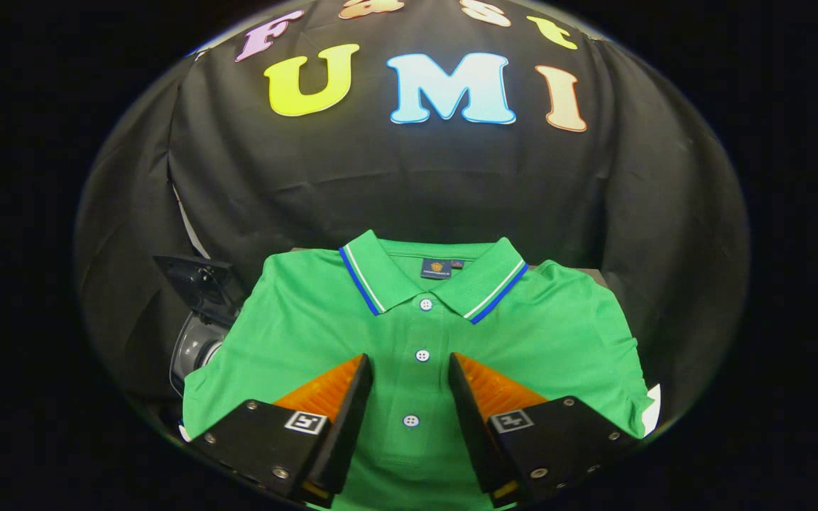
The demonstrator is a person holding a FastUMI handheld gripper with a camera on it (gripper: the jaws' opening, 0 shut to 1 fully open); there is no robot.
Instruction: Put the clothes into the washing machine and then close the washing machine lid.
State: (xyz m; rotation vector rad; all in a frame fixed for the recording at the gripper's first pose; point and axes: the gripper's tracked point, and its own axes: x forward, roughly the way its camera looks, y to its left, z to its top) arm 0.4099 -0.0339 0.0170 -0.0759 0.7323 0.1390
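Hovering low over one green polo shirt (pixel 309 319), the gripper (pixel 409 365) holds its two fingers spread apart, pinching nothing, with the shirt's button placket running up between them. Three white buttons (pixel 422 355) show along that placket, and beyond them the single collar (pixel 444 280) lies open with its blue and white trim. The shirt lies flat, front up. Past its one shoulder sits a dark grey rounded object (pixel 196 341), possibly part of the washing machine, though too little shows to be sure.
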